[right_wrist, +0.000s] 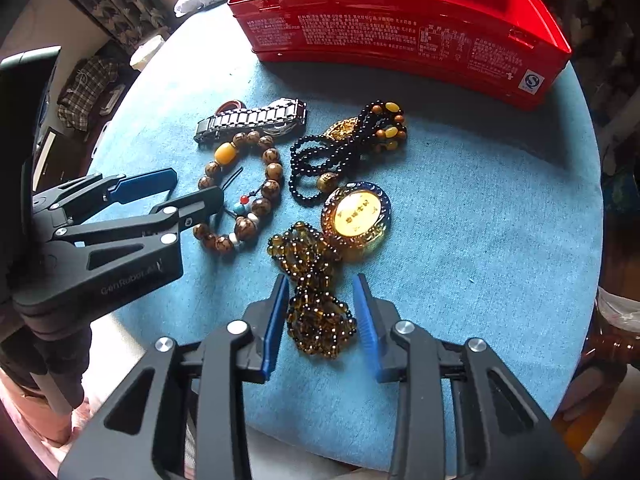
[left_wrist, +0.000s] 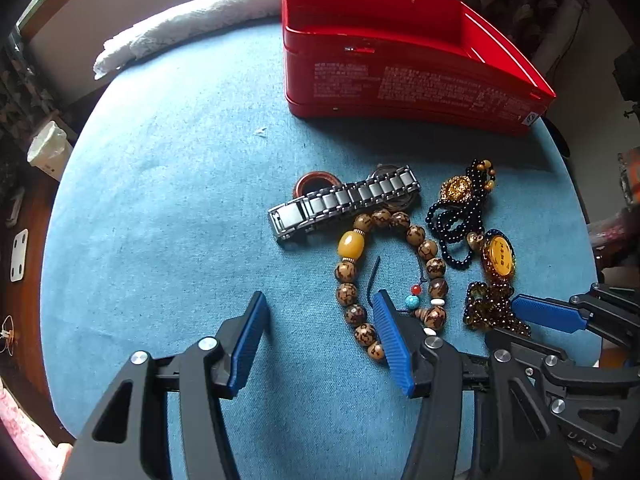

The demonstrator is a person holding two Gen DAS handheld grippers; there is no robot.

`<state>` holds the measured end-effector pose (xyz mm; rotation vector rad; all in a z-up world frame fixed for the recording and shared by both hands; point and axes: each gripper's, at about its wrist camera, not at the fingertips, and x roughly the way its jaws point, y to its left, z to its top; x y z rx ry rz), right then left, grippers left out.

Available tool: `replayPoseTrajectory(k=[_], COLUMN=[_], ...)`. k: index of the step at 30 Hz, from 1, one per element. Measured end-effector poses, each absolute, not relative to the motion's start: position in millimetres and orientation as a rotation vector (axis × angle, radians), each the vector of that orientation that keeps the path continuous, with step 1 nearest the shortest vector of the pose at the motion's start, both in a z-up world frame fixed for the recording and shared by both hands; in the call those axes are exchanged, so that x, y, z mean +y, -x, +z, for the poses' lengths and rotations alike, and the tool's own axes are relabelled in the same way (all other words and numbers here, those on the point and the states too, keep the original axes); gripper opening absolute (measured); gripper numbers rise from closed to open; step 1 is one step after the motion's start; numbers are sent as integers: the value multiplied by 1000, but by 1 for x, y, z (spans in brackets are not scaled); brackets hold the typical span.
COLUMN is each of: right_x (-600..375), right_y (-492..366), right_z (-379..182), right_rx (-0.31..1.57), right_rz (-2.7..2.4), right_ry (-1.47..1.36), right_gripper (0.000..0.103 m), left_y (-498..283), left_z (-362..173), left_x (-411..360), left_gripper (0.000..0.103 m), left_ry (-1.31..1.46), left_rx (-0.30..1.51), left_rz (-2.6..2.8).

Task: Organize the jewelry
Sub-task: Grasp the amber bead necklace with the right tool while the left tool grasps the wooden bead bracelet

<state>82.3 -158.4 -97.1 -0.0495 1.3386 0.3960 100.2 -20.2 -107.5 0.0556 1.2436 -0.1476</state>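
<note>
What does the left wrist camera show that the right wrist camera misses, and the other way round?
Only the left wrist view shows the inside of the red tin, where no jewelry can be seen. Only the right wrist view shows the open right gripper straddling the amber bead chain. Both show the metal watch, the brown bead bracelet, the black beads, the gold pendant and the open left gripper.

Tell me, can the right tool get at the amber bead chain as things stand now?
Probably yes. The right tool is open, and its fingers stand on either side of the amber chain heaped on the blue cloth. Nothing lies over that part. The left tool is apart, by the wooden bracelet.
</note>
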Motion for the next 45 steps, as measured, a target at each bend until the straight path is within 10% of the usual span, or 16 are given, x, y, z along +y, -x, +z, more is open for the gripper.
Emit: replayPoseTrajectory(k=[14, 26, 45], right_x=[-184, -180, -178], right_y=[-85, -85, -88], right_z=[-94, -97, -97], right_rx=[1340, 1346, 1346], right_rz=[334, 340, 346], right_ry=[-9, 1, 19], right_gripper=[24, 28, 21], left_y=[-94, -100, -99], left_z=[-105, -108, -108], left_x=[-20, -25, -29], left_gripper=[24, 33, 11], left_ry=[-41, -69, -108], left_rx=[1245, 1229, 1217], left_rz=[-176, -177, -170])
